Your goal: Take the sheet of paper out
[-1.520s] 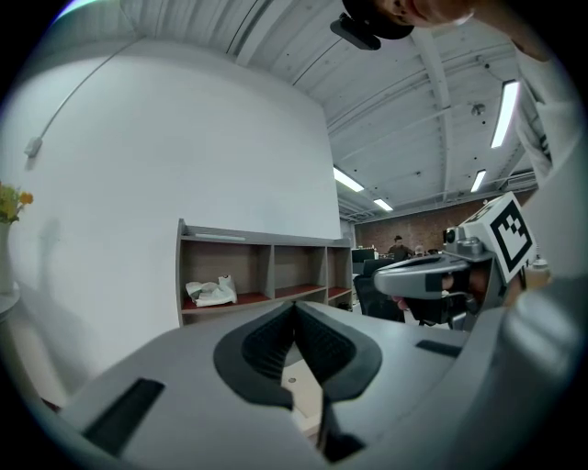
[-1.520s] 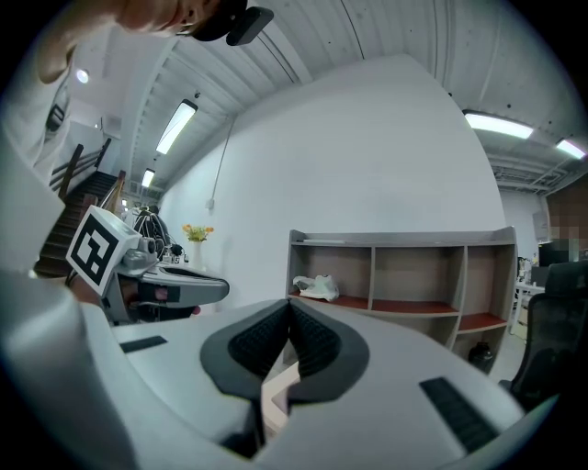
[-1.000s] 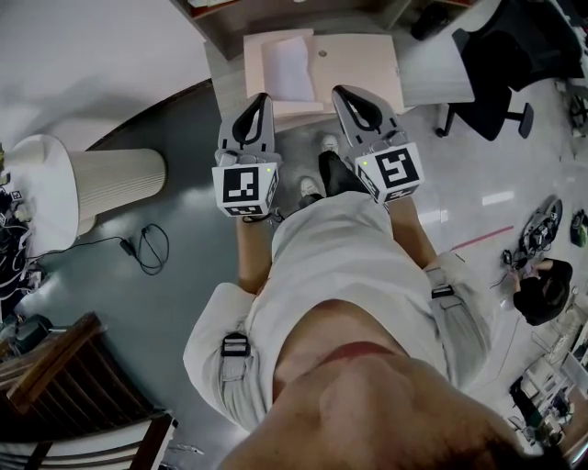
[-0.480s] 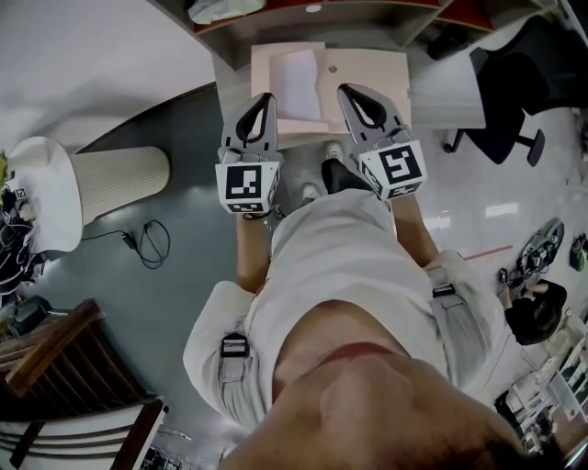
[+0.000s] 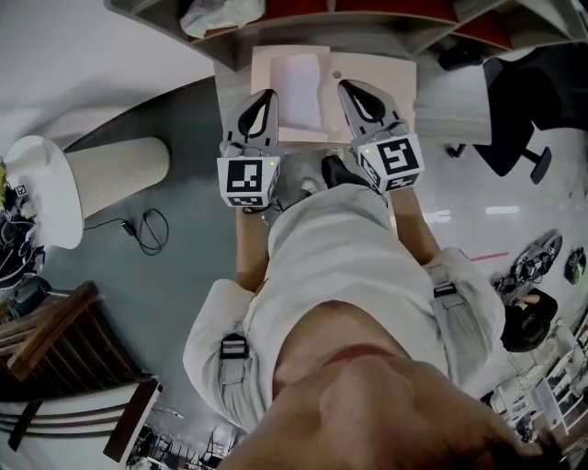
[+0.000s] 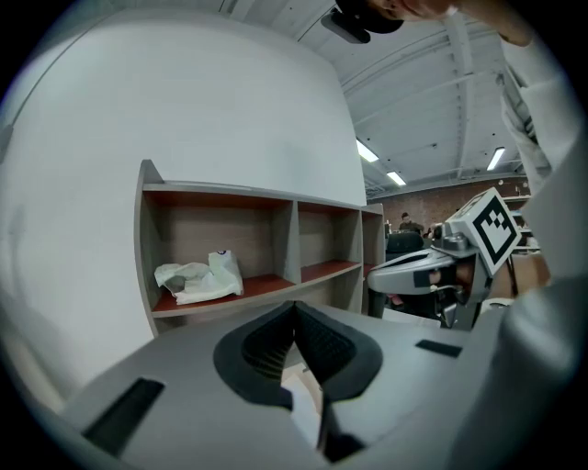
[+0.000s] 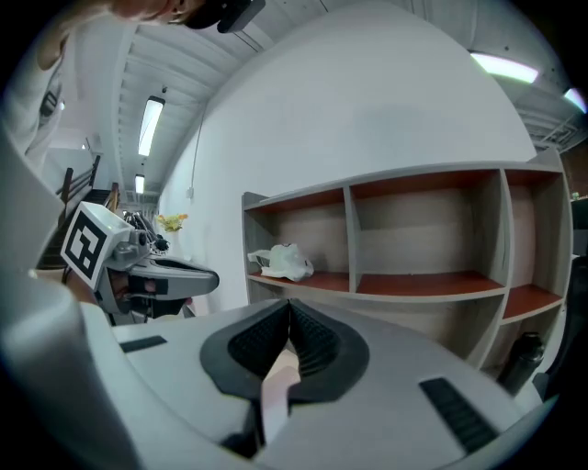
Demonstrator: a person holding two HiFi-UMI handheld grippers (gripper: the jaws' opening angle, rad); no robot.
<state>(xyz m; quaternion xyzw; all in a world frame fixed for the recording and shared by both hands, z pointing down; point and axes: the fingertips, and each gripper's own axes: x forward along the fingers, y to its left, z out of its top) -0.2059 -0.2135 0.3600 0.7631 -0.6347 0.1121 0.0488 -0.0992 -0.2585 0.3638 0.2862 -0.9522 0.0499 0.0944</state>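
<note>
While both tools hover over the near side of the small grey table (image 5: 223,83), neither holds anything. My left gripper (image 5: 265,95) has its jaws pressed together on nothing, and my right gripper (image 5: 348,87) is the same, tips meeting with nothing between them. The white rectangular sheet of paper (image 5: 299,78) lies flat on the left half of an open pale beige card folder (image 5: 378,84), between the two tools and just beyond their tips.

As I judge the risks, jaws pressed together cannot take a flat sheet, and pushing down on it would only slide or crease it. A pinch taken too deep could catch the folder along with the paper and drag both toward the table's near edge.

For room, the grey shelf unit with red-brown boards (image 5: 386,14) stands directly behind the folder, with a crumpled white plastic bag (image 5: 213,13) on its left shelf, so there is little space forward. Open space lies upward and back toward my body. The grippers sit near each other, so a sideways swing risks a knock.
</note>
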